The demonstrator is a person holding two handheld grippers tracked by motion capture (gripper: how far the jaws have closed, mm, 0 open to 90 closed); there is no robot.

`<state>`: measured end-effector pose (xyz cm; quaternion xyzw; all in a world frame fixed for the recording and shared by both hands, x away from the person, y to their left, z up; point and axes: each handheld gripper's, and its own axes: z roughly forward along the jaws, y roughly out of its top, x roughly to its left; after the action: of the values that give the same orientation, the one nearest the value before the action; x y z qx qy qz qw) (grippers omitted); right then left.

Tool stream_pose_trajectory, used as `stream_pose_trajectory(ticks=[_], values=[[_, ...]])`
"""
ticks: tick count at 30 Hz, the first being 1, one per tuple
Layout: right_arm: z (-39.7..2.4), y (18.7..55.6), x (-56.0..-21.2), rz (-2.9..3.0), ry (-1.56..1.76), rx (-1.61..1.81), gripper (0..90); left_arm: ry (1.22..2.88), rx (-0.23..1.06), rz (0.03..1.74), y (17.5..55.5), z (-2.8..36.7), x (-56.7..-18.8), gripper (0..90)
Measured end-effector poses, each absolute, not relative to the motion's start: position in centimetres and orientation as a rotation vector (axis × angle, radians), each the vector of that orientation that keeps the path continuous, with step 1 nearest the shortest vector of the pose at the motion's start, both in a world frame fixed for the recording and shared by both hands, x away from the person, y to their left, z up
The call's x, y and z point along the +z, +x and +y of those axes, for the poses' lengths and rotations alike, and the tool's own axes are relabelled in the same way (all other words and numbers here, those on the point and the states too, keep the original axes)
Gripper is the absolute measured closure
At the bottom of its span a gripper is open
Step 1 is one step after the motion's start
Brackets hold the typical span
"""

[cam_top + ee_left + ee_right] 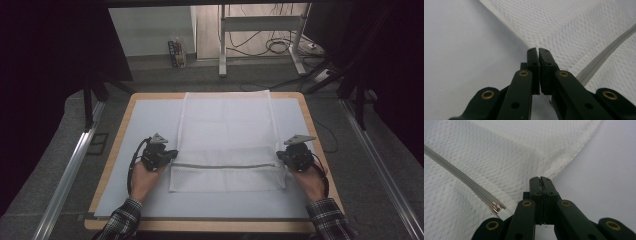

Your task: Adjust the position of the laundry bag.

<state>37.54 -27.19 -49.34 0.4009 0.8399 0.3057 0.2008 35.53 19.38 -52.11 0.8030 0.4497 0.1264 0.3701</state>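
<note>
Lying flat across the middle of the desk (120,150) is a white mesh laundry bag (225,130), its far end reaching the desk's far edge and its near end stopping short of the near edge; whether anything is inside it you cannot tell, though it looks flat; a grey zipper (225,166) runs across it from side to side near the near end, and in your right gripper view the metal zipper pull (495,207) sits at the end of the zipper, just beside your fingers.

Your left gripper (172,153) is at the bag's left edge, level with the zipper; in the left gripper view its fingers (533,65) are nearly together with only a thin slit between them, their tips at the hemmed edge of the mesh; whether fabric is actually caught between them you cannot tell.

Your right gripper (280,156) is at the bag's right edge, also level with the zipper; in the right gripper view its fingers (535,187) are pressed together and a sliver of the white hem shows pinched between the tips, so they have hold of the bag's edge.

Both of your hands rest low on the desk, well apart, one at each side of the bag; plaid sleeves (327,217) show at the near edge.
</note>
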Motion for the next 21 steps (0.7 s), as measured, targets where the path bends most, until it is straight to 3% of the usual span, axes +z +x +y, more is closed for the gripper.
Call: stream_pose_trajectory(ticks=[21], values=[[-26.9,33.8,-48.8,2.384,1.069,0.872,88.1,2.124,0.329,1.112,32.3,19.5,-51.8,88.2]])
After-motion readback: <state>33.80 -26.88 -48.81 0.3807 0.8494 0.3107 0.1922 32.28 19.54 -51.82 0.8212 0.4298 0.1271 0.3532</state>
